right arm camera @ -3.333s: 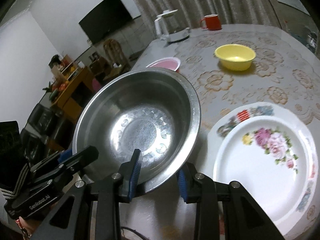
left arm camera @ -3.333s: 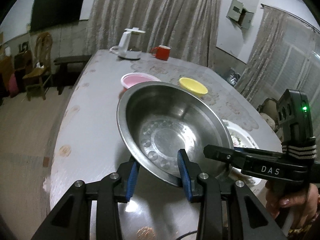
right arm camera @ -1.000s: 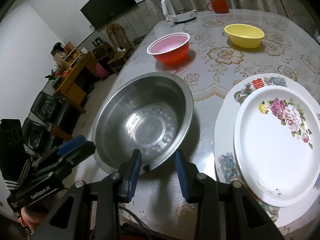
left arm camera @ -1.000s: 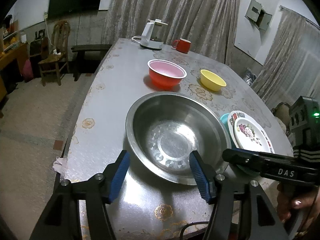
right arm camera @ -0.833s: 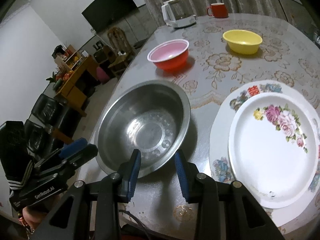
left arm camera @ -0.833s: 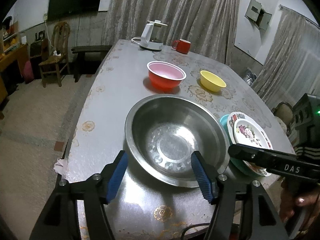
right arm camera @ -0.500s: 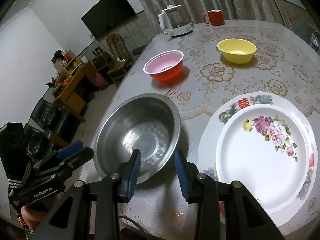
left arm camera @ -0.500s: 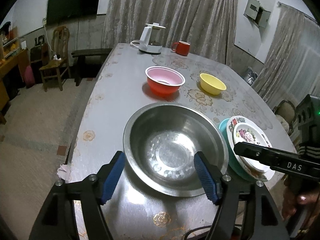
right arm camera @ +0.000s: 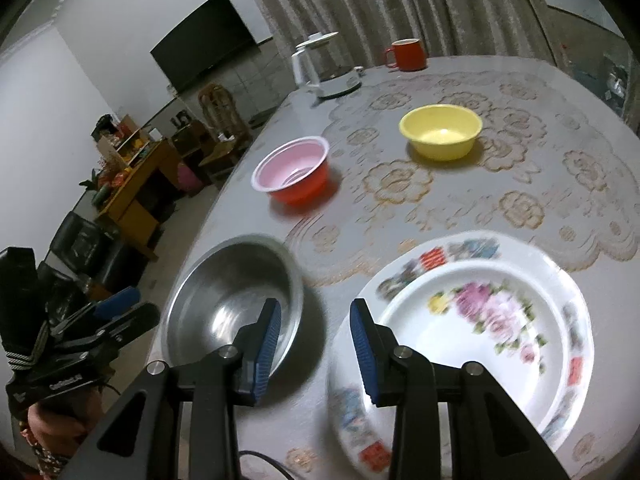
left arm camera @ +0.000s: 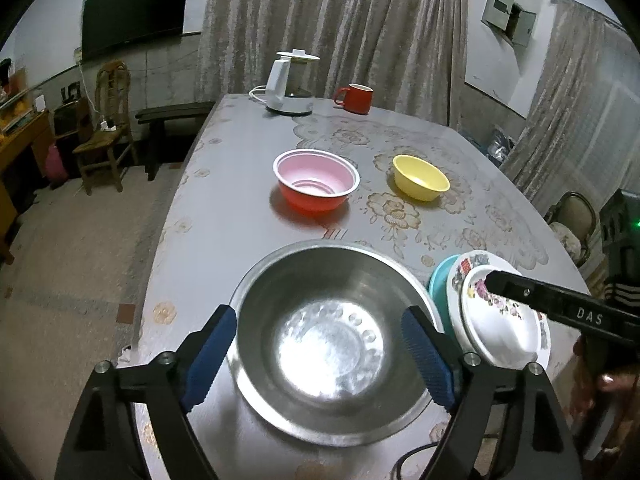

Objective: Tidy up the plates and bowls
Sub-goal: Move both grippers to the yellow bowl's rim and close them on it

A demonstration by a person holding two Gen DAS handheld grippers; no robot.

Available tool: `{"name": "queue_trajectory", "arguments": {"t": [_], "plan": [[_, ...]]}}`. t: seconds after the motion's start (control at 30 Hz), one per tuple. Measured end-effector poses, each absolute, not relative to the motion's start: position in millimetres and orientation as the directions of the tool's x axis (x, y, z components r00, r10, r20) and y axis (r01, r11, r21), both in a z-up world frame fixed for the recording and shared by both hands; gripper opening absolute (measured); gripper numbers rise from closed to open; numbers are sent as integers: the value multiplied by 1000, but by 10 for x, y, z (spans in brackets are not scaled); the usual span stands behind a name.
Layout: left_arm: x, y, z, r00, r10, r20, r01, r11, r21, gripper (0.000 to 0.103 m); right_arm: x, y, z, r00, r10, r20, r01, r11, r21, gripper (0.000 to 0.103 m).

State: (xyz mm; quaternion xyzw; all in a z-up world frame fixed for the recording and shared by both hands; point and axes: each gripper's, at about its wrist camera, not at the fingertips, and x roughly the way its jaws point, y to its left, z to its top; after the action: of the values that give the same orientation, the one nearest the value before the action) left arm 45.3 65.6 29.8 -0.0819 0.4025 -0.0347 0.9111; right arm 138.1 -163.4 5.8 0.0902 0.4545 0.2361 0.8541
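tabletop (left arm camera: 248, 216): grey, floral lace pattern, glossy | room: curtains (left arm camera: 332, 24), wall TV (left arm camera: 136, 10), wooden chair (left arm camera: 106, 120) | steel bowl (left arm camera: 332, 340) near edge, flowered plates (right arm camera: 480, 320) stacked just beside | red bowl (left arm camera: 316, 184), yellow bowl (left arm camera: 420, 178) farther back | left hand-held gripper (left arm camera: 320, 360) jaws opening, wide, above steel bowl, not touching | right hand-held gripper (right arm camera: 316, 344) narrow, empty

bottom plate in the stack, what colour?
Teal bottom plate, under the floral ones; only its edge shows, best in the left wrist view.

Steel bowl (left arm camera: 332, 344) is shiny polished metal; red bowl (left arm camera: 316, 180) and yellow bowl (left arm camera: 420, 178) look smooth plastic; plates (right arm camera: 480, 320) glossy, flower-printed; table (left arm camera: 240, 216) glossy.
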Motion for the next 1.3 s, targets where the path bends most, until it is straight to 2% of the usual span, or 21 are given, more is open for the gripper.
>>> {"name": "queue_trajectory", "arguments": {"t": [0.63, 1.07, 1.3], "plan": [[1074, 531, 355, 628, -99, -772, -10, 991, -135, 88, 1928, -2092, 75, 513, 436, -740, -235, 900, 367, 39], [1459, 171, 462, 604, -199, -772, 62, 977, -203, 89, 2308, -2396, 4, 524, 396, -754, -189, 917, 350, 39], [1844, -97, 445, 592, -212, -777, 73, 975, -211, 89, 2901, -2653, -4, 541, 325, -775, -130, 943, 305, 40]]}}
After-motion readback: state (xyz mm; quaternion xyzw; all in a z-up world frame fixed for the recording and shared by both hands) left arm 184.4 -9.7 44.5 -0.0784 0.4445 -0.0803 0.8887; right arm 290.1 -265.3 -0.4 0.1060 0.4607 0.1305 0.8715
